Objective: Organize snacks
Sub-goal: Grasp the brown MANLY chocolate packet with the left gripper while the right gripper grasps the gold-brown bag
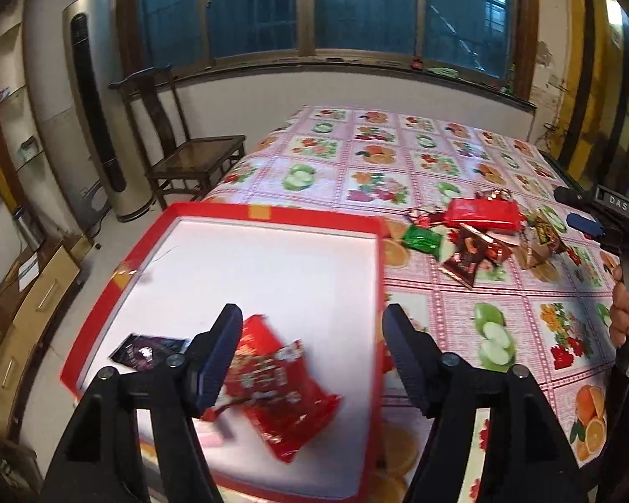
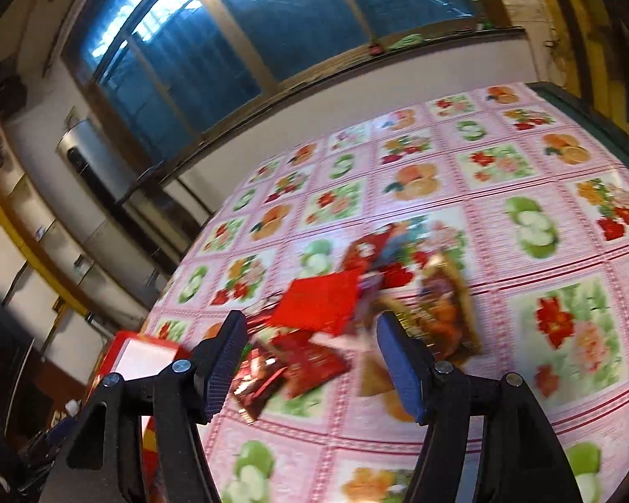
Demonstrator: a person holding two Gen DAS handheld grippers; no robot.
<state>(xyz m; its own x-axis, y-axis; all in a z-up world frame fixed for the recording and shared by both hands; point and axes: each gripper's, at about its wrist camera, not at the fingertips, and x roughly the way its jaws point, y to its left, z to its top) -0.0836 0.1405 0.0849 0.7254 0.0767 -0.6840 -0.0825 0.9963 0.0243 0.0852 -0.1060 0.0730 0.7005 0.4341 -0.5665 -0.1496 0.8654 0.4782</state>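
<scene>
A red tray [image 1: 272,209] with a white floor sits on the left part of the table. A red snack packet [image 1: 276,381] lies in its near end, and a dark purple packet [image 1: 142,350] lies to its left. My left gripper [image 1: 312,327] hangs over the red packet, open, with nothing pressed between its fingers. To the right of the tray lies a pile of loose snacks: a long red packet [image 1: 482,211], a green one [image 1: 421,241] and a dark red one [image 1: 474,257]. My right gripper [image 2: 312,327] is open just short of this pile [image 2: 318,302], blurred.
The table wears a pink cloth [image 1: 440,159] printed with fruit. A wooden chair [image 1: 193,159] and a tall standing air conditioner [image 1: 92,105] are beyond the table's left side, under the windows. A hand [image 1: 622,314] shows at the right edge. The tray's corner [image 2: 113,352] shows at lower left.
</scene>
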